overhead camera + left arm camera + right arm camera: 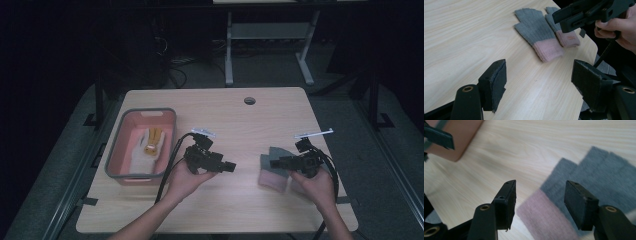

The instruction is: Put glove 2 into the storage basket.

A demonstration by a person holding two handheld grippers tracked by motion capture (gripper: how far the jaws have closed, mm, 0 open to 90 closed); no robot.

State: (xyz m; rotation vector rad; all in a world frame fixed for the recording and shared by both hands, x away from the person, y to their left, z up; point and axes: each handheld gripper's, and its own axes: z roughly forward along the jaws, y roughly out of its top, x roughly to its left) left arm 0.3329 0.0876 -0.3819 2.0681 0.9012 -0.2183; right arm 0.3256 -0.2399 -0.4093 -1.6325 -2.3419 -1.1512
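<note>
Open left claw (539,85) faces grey-pink gloves (539,32); bin (116,145) far left

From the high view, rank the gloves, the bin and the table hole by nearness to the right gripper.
1. Gloves: grey and pink, right beside and partly under the right gripper.
2. Hole: at the table's far edge, ahead of it.
3. Bin: pink, at the table's left side, past the left gripper.

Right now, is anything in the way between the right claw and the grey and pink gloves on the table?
Nothing visible. The right claw hangs open just above the near grey and pink glove, with bare air between. The second glove lies beside it, not over it.
</note>
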